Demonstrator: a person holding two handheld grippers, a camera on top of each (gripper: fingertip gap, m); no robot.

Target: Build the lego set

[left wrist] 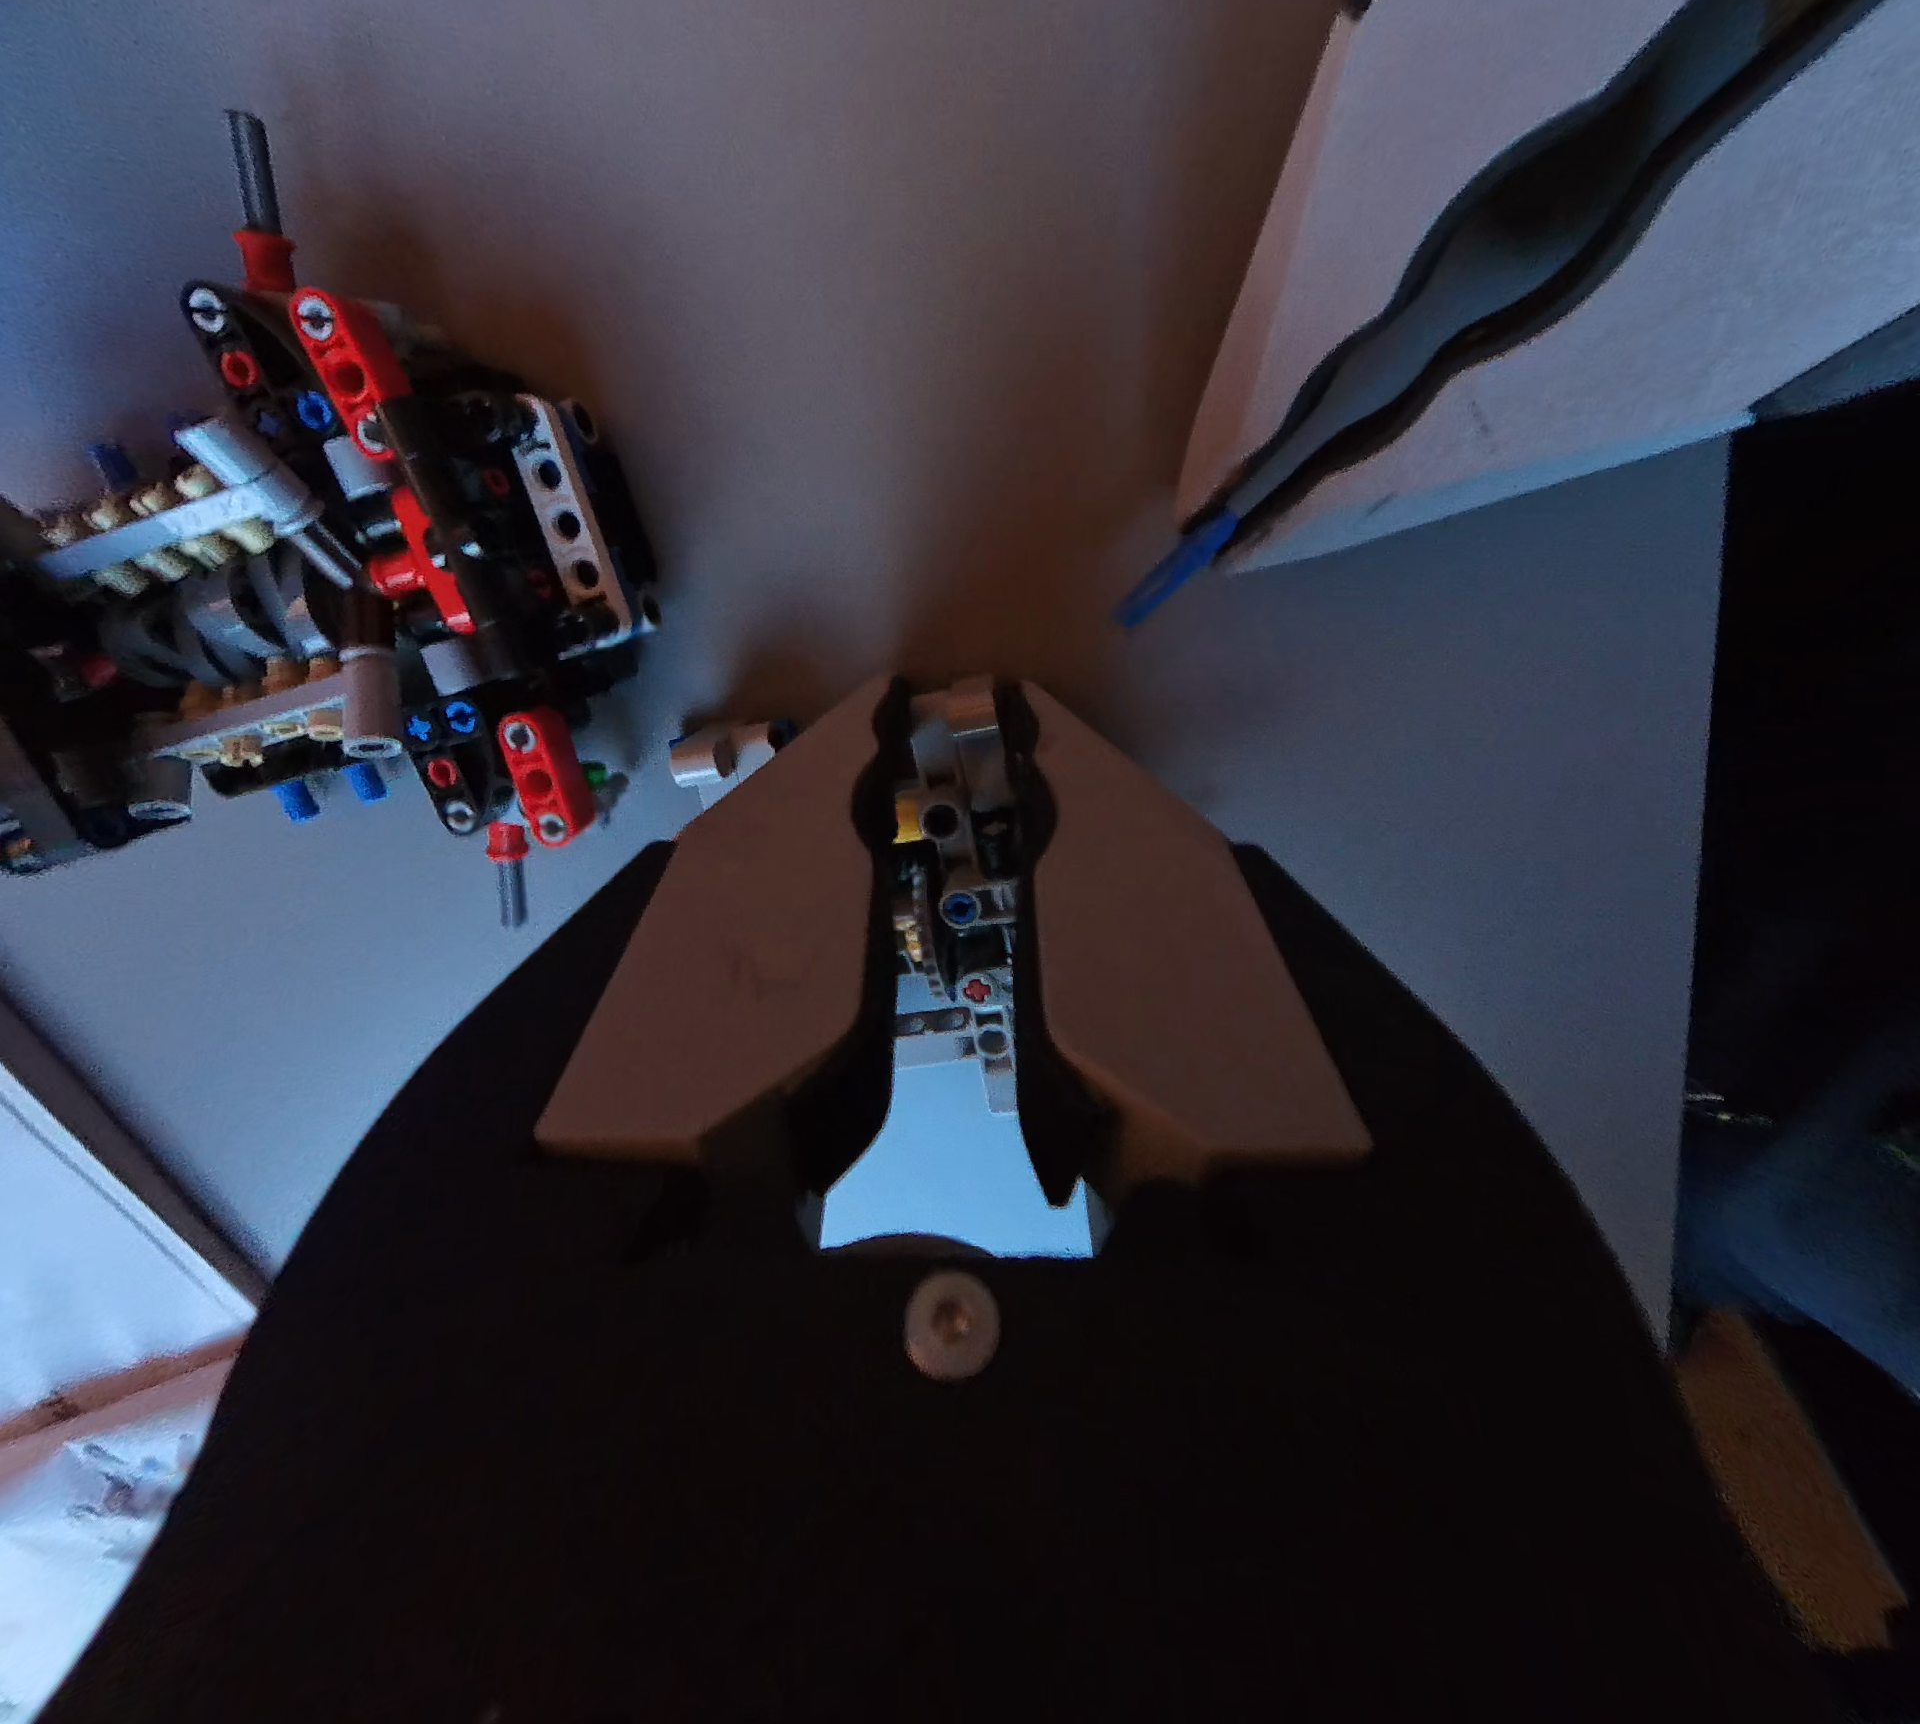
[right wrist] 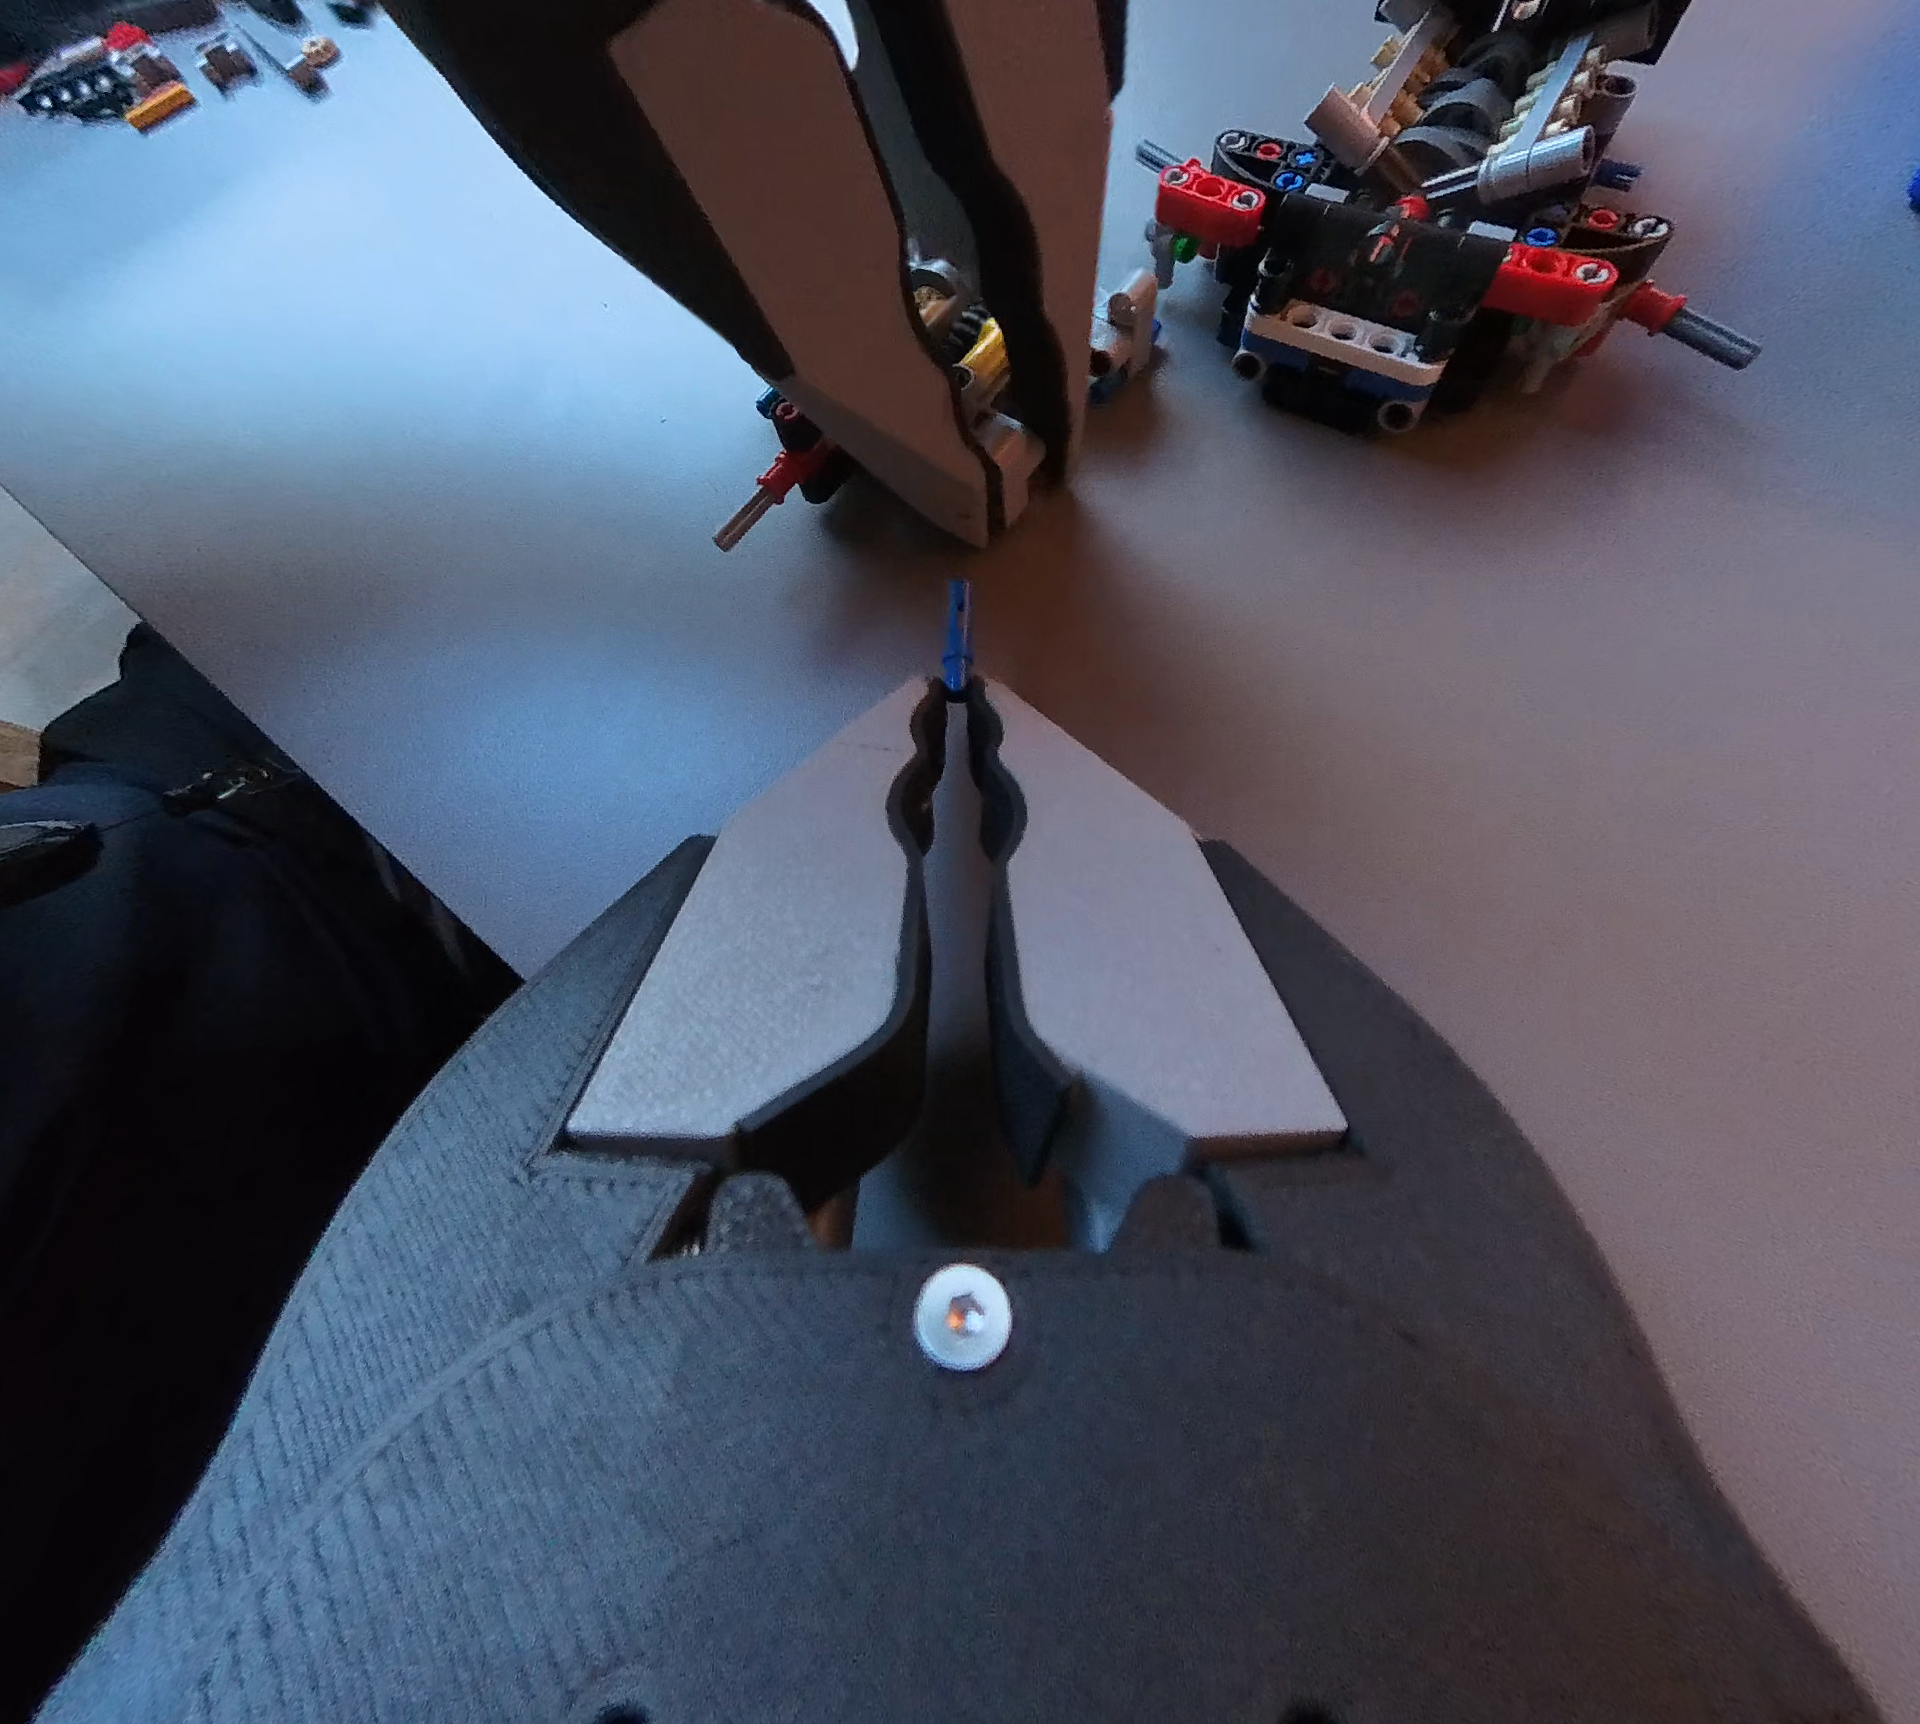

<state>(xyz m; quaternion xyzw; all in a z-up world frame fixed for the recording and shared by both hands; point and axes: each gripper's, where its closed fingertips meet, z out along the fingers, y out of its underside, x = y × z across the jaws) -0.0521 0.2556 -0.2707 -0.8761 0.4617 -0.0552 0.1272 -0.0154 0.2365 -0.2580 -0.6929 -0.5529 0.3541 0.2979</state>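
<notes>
Left tool [left wrist: 956, 687]: clamped on small grey brick assembly [left wrist: 961, 827] — down on bench [left wrist: 1351, 791].
Right tool [right wrist: 956, 687]: pinched shut on blue pin [right wrist: 956, 630] — tip aimed at that assembly.

A plain grey bench [right wrist: 1455, 739] carried a large brick-built model [right wrist: 1455, 220] of black, red and grey beams. A small grey connector piece [right wrist: 1127, 329] lay just beside it, and loose bricks [right wrist: 177, 53] were scattered at the far corner.

Matt grey table [right wrist: 1351, 739], glossy plastic brick model [right wrist: 1455, 251], and a claw body [right wrist: 727, 1466] of seemingly ridged printed plastic.
</notes>
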